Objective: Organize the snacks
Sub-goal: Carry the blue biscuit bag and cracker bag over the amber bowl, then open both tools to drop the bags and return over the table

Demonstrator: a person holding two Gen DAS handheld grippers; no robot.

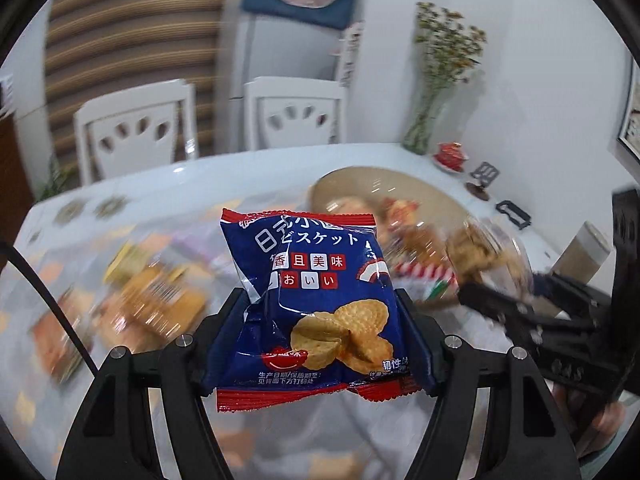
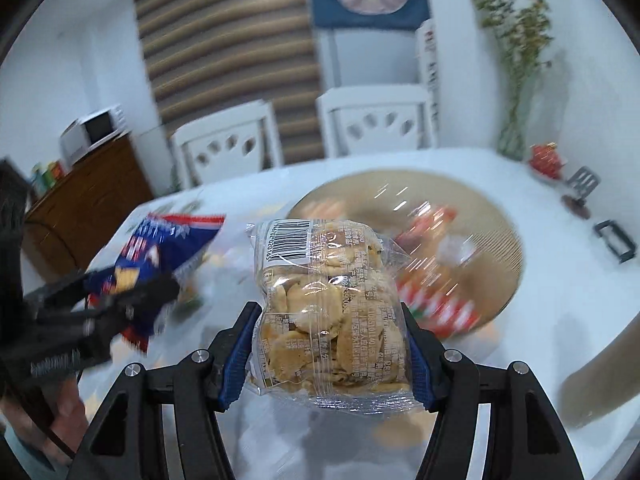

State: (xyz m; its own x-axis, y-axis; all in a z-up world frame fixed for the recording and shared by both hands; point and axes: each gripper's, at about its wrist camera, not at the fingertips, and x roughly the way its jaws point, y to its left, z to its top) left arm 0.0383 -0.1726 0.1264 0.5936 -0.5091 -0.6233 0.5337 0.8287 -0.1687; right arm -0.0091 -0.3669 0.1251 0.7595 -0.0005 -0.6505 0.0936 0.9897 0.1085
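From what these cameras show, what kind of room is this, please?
Most likely a home dining room or kitchen-diner. A white table has two white dining chairs behind it, a refrigerator stands by the striped window blind, and a microwave oven sits on a wooden cabinet.

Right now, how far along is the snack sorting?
Done: a few packets already lie in the round woven tray. In hand: the left gripper is shut on a blue biscuit packet, the right gripper on a clear cracker packet, both held above the table. Left: several blurred packets remain on the table beside the tray.
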